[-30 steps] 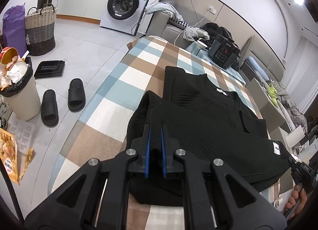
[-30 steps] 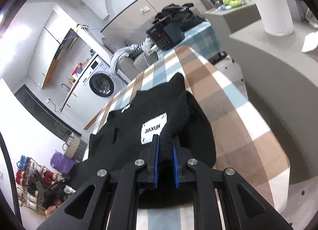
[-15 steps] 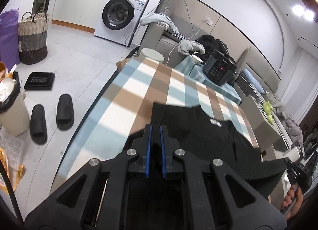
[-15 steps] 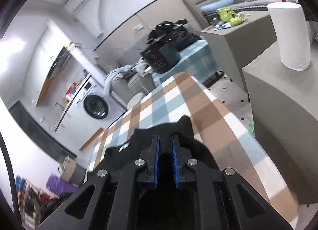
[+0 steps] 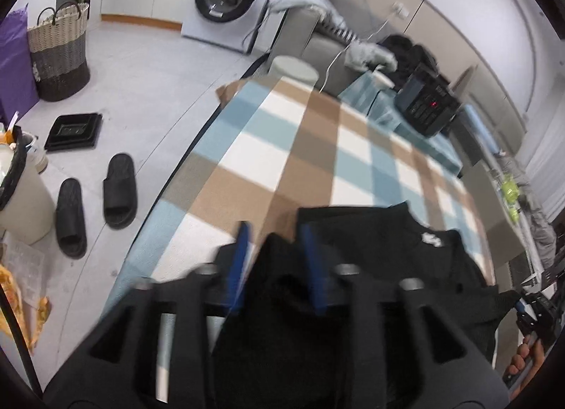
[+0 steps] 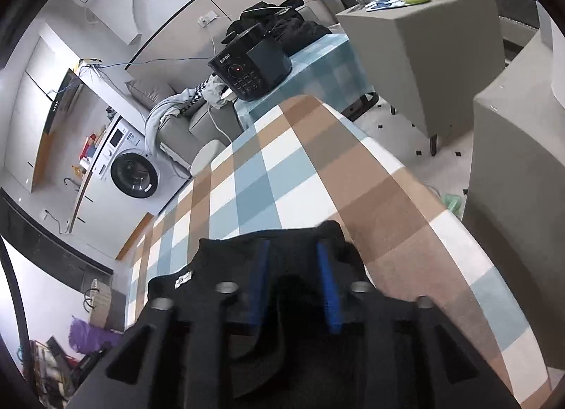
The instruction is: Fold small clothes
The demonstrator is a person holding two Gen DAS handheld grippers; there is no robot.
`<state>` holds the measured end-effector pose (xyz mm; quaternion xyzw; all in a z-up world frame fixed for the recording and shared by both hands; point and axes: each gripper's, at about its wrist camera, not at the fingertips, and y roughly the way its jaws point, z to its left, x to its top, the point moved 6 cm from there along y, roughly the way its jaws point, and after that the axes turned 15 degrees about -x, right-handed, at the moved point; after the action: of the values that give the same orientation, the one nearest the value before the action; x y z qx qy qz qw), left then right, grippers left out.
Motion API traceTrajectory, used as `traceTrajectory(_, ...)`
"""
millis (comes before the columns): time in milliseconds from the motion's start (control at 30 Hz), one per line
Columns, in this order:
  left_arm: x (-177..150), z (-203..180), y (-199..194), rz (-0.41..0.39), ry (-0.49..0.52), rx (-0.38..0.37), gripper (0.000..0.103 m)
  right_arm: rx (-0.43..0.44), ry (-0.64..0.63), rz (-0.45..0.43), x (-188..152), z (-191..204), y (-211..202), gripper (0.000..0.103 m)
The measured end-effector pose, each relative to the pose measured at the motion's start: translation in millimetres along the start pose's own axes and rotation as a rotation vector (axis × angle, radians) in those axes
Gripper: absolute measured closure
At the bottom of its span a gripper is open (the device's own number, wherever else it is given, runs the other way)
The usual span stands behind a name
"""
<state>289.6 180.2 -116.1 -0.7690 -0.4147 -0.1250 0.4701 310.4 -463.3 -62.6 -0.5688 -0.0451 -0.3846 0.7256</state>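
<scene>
A small black knitted top (image 5: pixel 381 246) lies on the table with the blue, brown and white checked cloth (image 5: pixel 282 147). It sits at the near end of the table, folded over on itself, with a little white tag (image 5: pixel 429 237) showing.

The left gripper (image 5: pixel 273 260) is over the top's left corner. Its jaws are opening, with a bump of black cloth between the blue pads but not pinched. The right gripper (image 6: pixel 295 278) is over the right corner (image 6: pixel 332 229). Its jaws are opening too, and black cloth sits loose between them.

This looks like the letting-go part of a fold. To do it well, both grippers should open all the way first. Then they should lift straight up, so no cloth catches on a pad and drags the fold open. Both corners should end up lined up with the edge below. If one side looks bumpy, a soft press can flatten it.
</scene>
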Motion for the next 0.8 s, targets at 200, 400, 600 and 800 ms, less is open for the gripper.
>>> traceTrajectory(200, -18.8, 6.6, -20.8, -0.014, 0.045, 0.026, 0.045, -0.008, -0.033, -0.021, -14.3, -24.4, -24.1, 0.054)
traceTrajectory(400, -50.2, 0.0, -47.1, -0.011, 0.117, 0.051, 0.045, 0.006, -0.079, -0.01, -39.4, -37.9, -41.9, 0.054)
traceTrajectory(600, -69.5, 5.2, -50.7, 0.017, 0.122, 0.063, 0.045, -0.015, -0.07, 0.02, -49.7, -53.5, -38.9, 0.054)
traceTrajectory(800, -58.2, -1.6, -34.2, 0.012, 0.142, 0.061, 0.045, 0.04, -0.059, 0.034, -42.8, -41.4, -37.9, 0.054)
